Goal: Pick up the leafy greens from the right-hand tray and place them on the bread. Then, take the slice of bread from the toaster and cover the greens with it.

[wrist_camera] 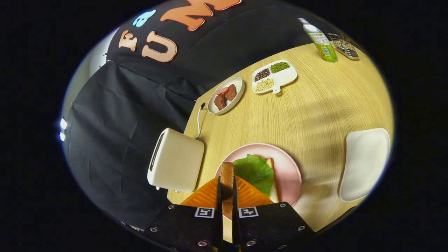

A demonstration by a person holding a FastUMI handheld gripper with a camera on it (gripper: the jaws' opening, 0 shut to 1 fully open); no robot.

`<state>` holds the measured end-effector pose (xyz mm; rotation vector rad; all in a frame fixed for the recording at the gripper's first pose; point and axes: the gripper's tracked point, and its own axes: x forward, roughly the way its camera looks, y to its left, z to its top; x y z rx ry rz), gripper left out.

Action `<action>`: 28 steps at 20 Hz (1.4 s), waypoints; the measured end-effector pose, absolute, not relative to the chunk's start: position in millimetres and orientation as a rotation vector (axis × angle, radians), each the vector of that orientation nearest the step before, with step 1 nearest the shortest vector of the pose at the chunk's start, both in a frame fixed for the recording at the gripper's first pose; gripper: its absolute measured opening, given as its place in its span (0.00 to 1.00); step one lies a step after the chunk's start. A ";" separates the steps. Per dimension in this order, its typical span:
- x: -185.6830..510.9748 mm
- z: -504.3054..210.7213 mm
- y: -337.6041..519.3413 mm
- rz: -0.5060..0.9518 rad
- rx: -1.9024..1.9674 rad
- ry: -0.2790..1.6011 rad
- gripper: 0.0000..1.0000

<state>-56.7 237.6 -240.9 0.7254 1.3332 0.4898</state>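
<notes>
Green leaf (254,171) already lies on the plated bread (271,175); gripper (226,196) pinches the toaster slice (226,175) above (covering remains).

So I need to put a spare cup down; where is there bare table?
The widest bare wood lies between the pink plate, the white tray and the divided bean dish. It is crowded just ahead of the fingers, shut on the bread slice beside the toaster.
</notes>
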 end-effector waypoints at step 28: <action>-1.0 -190.8 183.7 0.365 0.399 0.879 0.47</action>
